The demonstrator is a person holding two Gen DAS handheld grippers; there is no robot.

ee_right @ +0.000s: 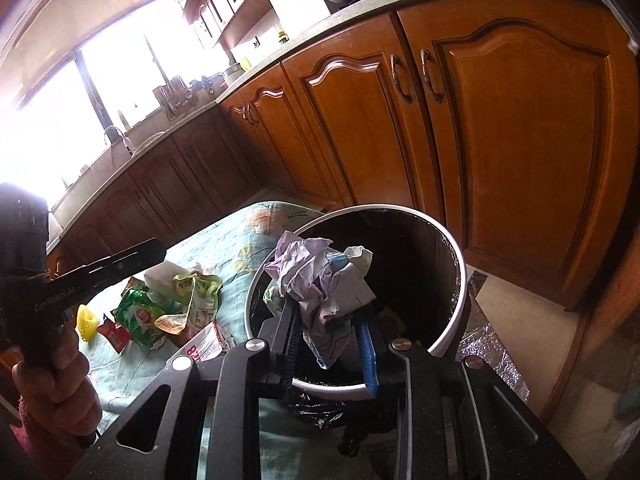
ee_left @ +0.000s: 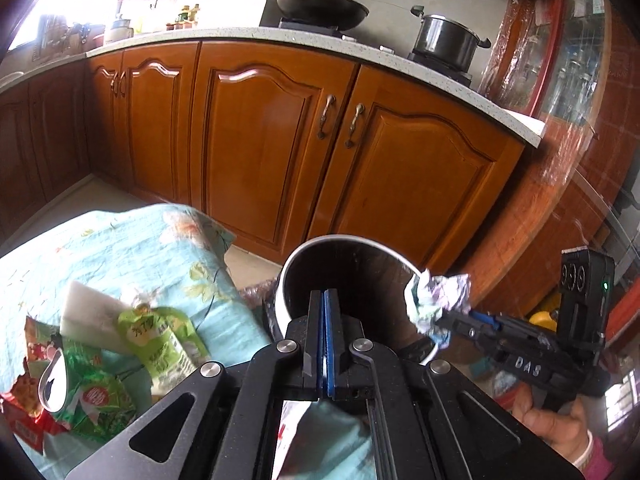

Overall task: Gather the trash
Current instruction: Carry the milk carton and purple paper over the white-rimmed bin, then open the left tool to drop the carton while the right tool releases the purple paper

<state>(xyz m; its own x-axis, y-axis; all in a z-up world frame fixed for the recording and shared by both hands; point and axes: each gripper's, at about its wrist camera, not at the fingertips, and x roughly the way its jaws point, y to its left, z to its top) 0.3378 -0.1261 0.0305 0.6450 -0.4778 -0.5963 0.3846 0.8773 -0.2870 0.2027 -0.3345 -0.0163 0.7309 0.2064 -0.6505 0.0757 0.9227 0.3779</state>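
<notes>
A round bin (ee_left: 304,256) with a white rim and black liner stands beside the table; it also shows in the right wrist view (ee_right: 460,276). My right gripper (ee_right: 330,320) is shut on a crumpled paper ball (ee_right: 316,280) and holds it over the bin's opening; the ball also shows in the left wrist view (ee_left: 434,300). My left gripper (ee_left: 325,332) is shut and empty, pointing at the bin's near rim. Trash lies on the floral tablecloth (ee_left: 120,240): a green pouch (ee_left: 168,344), a green wrapper (ee_left: 96,396), a red wrapper (ee_left: 24,392) and a white block (ee_left: 88,312).
Wooden cabinets (ee_left: 260,140) under a stone counter (ee_left: 400,60) run behind the bin. A wok (ee_left: 320,8) and a pot (ee_left: 444,40) sit on the stove. A yellow object (ee_right: 86,316) lies near the table's edge. Floor tiles (ee_right: 520,312) lie right of the bin.
</notes>
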